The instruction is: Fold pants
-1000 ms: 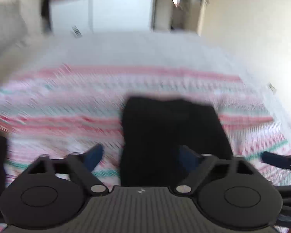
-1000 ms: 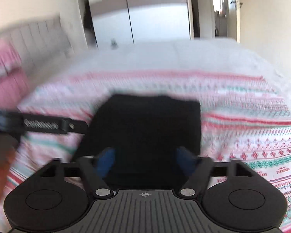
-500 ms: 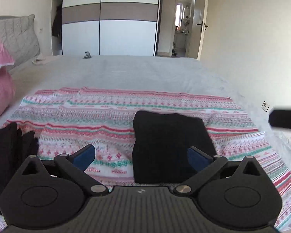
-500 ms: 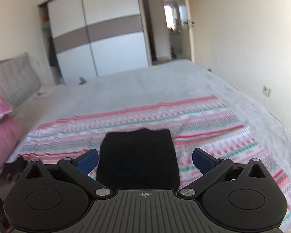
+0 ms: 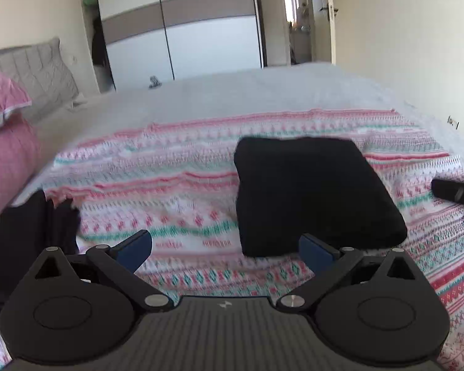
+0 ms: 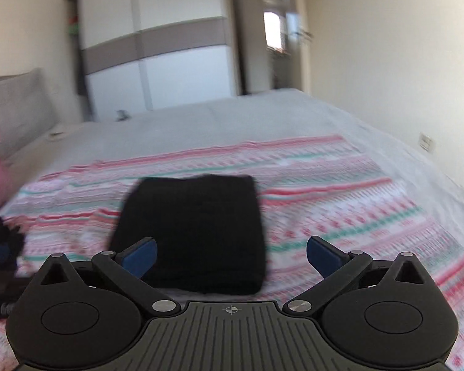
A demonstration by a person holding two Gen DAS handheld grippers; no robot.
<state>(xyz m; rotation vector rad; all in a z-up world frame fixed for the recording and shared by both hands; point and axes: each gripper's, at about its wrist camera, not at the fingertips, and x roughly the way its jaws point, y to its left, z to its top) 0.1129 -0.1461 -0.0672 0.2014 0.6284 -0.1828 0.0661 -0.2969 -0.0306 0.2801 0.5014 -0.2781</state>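
The left tool [image 5: 225, 249] hangs over the near edge of the bed, angled down toward the blanket [image 5: 170, 185], its blue pads [image 5: 136, 247] spread wide with only patterned cloth between them. Its jaws have just finished opening and hold nothing. The right tool [image 6: 230, 255] is pitched down in much the same way, jaws likewise just opened to full width and empty; the near edge of the pants [image 6: 198, 232] shows in the gap between its pads [image 6: 142, 255] but lies below them, untouched. The pants are folded into a thick black block resting on the striped pink, white and green blanket, right of centre in the left wrist view [image 5: 312, 191]. The block is roughly square, so its long axis is hard to tell; its edges run about parallel to the blanket's stripes. A second dark garment [image 5: 24, 241] lies bunched at the blanket's left edge. No writing can be read anywhere; both views are slightly blurred.
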